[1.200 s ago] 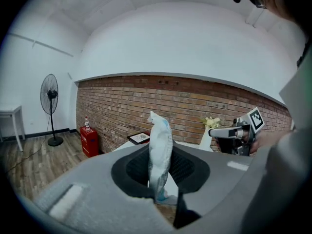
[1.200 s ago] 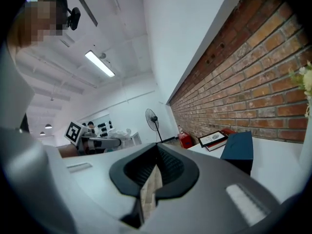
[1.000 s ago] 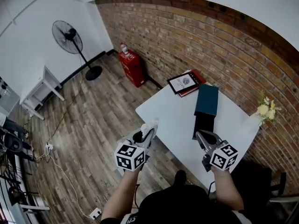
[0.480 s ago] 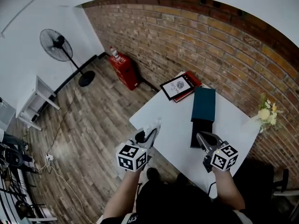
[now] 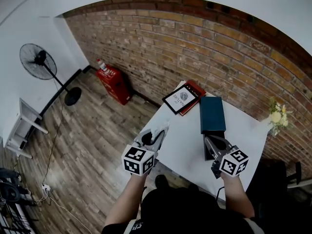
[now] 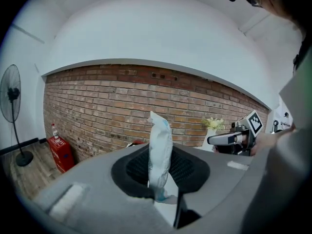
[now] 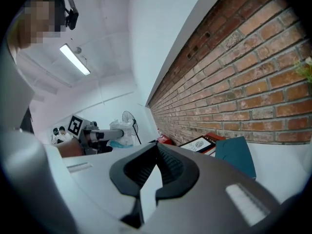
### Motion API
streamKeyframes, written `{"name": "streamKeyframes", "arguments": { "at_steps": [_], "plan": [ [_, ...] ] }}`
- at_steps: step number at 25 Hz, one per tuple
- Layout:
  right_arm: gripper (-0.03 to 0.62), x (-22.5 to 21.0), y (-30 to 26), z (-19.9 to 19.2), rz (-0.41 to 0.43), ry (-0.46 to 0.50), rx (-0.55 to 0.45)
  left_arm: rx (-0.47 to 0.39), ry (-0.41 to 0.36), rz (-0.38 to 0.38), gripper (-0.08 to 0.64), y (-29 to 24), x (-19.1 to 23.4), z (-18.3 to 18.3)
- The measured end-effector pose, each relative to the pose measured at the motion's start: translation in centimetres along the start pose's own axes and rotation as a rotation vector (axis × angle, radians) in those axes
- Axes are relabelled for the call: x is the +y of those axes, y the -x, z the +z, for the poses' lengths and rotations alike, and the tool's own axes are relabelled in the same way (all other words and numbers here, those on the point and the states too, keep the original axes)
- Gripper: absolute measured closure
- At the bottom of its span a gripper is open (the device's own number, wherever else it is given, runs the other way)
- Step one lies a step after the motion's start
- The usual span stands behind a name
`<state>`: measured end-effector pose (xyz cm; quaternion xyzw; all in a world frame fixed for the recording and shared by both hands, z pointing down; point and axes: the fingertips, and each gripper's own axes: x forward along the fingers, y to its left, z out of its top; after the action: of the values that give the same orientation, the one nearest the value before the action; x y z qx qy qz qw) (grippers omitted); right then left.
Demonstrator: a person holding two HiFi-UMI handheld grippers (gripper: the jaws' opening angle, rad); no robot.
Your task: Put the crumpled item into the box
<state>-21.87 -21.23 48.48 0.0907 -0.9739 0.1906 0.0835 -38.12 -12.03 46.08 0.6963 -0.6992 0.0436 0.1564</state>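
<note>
The left gripper [image 5: 155, 136] is seen clamped on the crumpled item [image 6: 159, 152], a white and pale-blue wrapper. It is pinched upright between the pads, its top poking out above the jaws, which are parted only by the wrapper's thickness. This gripper is held at the near left edge of the white table [image 5: 181, 130]. The right gripper [image 5: 210, 140] is shown with its jaw tips brought together and nothing caught between them. The box [image 5: 212, 113] is set on the table straight ahead of the right gripper: a teal lid lies further out, and a black open part sits just past the tips, partly covered by them in the head view. The box is off to the right of the left gripper, so the held item is apart from it and not inside. A white-covered book [image 5: 181, 96] is laid on a red one beyond the left gripper, just left of the teal lid at the table's far corner. Pale flowers [image 5: 277, 115] are noted ahead and to the right of the right gripper, against the brick wall [image 5: 161, 43]. A standing fan [image 5: 36, 62] and a red container [image 5: 111, 78] are seen well to the left of the left gripper, on the wood floor [image 5: 87, 130]. Each gripper is caught in the other's view, marker cube showing.
</note>
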Motion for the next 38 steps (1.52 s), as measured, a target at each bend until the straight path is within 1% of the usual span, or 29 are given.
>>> {"name": "streamKeyframes", "arguments": {
  "at_steps": [3,7,11,15,18,21,23,28,33,38],
  "plan": [
    [0.592,1.2,-2.1,0.2,-0.040,0.001,-0.011,-0.003,-0.021,-0.052,0.492,-0.3,2.3,0.9],
    [0.592,2.5,-3.7,-0.4,-0.095,0.011,-0.018,0.002,-0.035,-0.117,0.492,-0.8,4.2,1.1],
    [0.592,3.1,-3.6,-1.5,-0.159,-0.002,-0.013,0.015,-0.036,-0.182,0.492,-1.3,4.8,0.7],
    [0.592,2.3,-2.2,-2.3,-0.227,-0.017,-0.010,0.012,-0.025,-0.230,0.492,-2.7,4.5,0.4],
    [0.592,1.1,-0.5,-2.2,-0.278,-0.024,-0.023,0.019,-0.015,-0.271,0.492,-4.1,3.1,0.2],
    [0.592,-0.5,1.8,-1.9,-0.325,-0.020,-0.036,0.029,-0.025,-0.309,0.492,-5.7,1.0,0.3],
    [0.592,-1.6,3.4,-2.0,-0.351,-0.033,-0.040,0.035,-0.032,-0.324,0.492,-6.8,-0.4,0.6],
    [0.592,-4.4,7.5,-2.6,-0.395,-0.059,-0.052,0.060,-0.055,-0.373,0.492,-9.6,-5.1,0.5],
    [0.592,-6.8,10.8,-3.9,-0.423,-0.091,-0.066,0.079,-0.066,-0.398,0.492,-11.9,-8.8,-0.3],
    [0.592,-7.4,13.1,-5.2,-0.443,-0.127,-0.071,0.114,-0.081,-0.436,0.492,-12.9,-11.7,-1.3]
  ]
}}
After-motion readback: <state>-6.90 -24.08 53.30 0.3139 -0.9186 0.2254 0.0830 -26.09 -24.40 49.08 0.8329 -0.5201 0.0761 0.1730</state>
